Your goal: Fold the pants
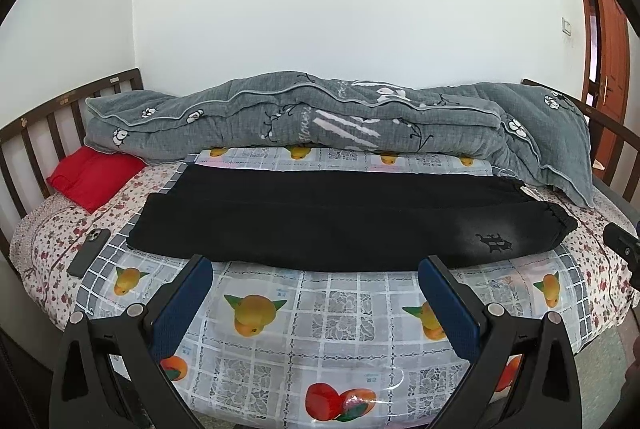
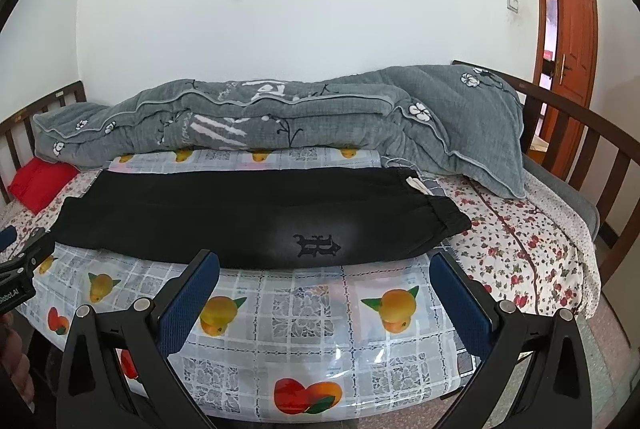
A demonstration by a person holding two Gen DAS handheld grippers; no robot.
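Black pants lie flat across the bed, folded lengthwise, waistband at the right, leg ends at the left. A dark emblem marks the near side by the waist. The pants also show in the right wrist view. My left gripper is open and empty, hovering over the plastic sheet just in front of the pants' near edge. My right gripper is open and empty, in front of the emblem. The right gripper's body shows at the left wrist view's right edge.
A fruit-print plastic sheet covers the floral mattress. A grey quilt lies along the wall behind the pants. A red cloth and a phone sit at the left. Wooden rails bound both ends. A door stands at right.
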